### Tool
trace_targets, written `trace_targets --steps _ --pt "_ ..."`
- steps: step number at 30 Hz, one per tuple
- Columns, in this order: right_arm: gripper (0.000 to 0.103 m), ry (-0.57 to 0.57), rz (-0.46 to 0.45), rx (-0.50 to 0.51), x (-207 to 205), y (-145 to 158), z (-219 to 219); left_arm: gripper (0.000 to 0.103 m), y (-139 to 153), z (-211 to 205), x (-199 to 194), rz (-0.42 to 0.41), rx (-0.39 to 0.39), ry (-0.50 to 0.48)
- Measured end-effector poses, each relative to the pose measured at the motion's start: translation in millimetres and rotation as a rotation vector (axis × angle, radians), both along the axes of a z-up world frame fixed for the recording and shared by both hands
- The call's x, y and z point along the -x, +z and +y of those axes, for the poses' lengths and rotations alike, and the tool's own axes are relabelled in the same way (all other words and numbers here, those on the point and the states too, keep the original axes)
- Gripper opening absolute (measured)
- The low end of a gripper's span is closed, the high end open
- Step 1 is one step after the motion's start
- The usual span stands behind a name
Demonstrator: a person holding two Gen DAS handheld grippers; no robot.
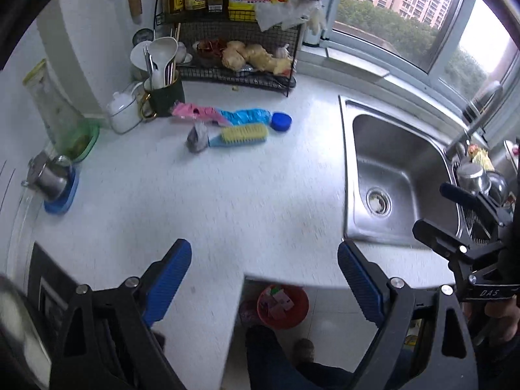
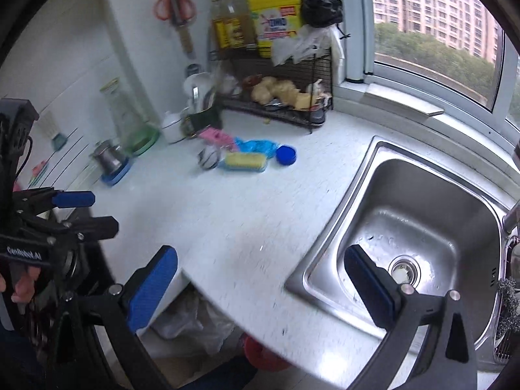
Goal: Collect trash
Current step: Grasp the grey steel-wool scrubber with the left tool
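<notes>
The left tool [image 1: 265,279] hangs over the near edge of the white worktop [image 1: 227,188] with its blue pads spread wide and nothing between them. The right tool [image 2: 260,284], a little to its right and partly over the steel sink [image 2: 419,227], also stands wide apart and carries nothing. Both tilt steeply downward.

Directly below the left tool, under the worktop's edge on the floor, sits a red bin [image 1: 282,305] with scraps of packaging already in it. That looks like where the rubbish goes.

Well ahead of both tools, toward the wall, lies a small cluster: a crumpled grey wad [image 1: 196,138] nearest, a yellow-bristled scrubbing brush [image 1: 242,135] just beside it, and behind them a pink wrapper [image 1: 191,112] touching a blue plastic wrapper [image 1: 243,116], with a blue lid [image 1: 281,121] at the right end. The wad and the two wrappers read as the trash; the brush and the lid are less certain. Beyond them stands a black wire rack [image 1: 234,74] against the wall.

With both tools empty, I judge this to be the gap between one drop and the next pick. The next move calls for a long reach forward to the cluster, and for closing on the wad or a wrapper alone without dragging the brush along.
</notes>
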State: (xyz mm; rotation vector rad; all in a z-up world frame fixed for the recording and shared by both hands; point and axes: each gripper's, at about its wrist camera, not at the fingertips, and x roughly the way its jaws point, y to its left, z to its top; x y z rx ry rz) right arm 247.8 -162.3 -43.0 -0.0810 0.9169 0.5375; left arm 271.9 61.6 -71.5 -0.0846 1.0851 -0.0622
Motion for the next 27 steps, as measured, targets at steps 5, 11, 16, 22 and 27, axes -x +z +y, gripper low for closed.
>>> trace_targets --steps 5,11,16,22,27 --pt "0.102 -0.071 0.043 0.016 -43.1 -6.4 15.3 0.09 -9.0 30.3 -53.6 0.027 0.015 -0.002" --pt "0.102 -0.12 0.082 0.07 -85.4 -16.4 37.0 0.09 -32.2 62.7 -110.8 0.068 0.02 -0.023" --pt "0.102 -0.137 0.116 0.098 -117.2 -25.0 55.5 0.09 -58.3 85.1 -153.3 0.101 -0.009 -0.041" --pt "0.102 -0.154 0.15 0.137 -145.9 -35.6 73.4 0.09 -96.3 107.7 -199.9 0.16 0.009 -0.04" --pt "0.102 -0.18 0.19 0.151 -167.1 -48.1 80.4 0.09 -128.6 116.5 -229.1 0.205 0.015 -0.05"
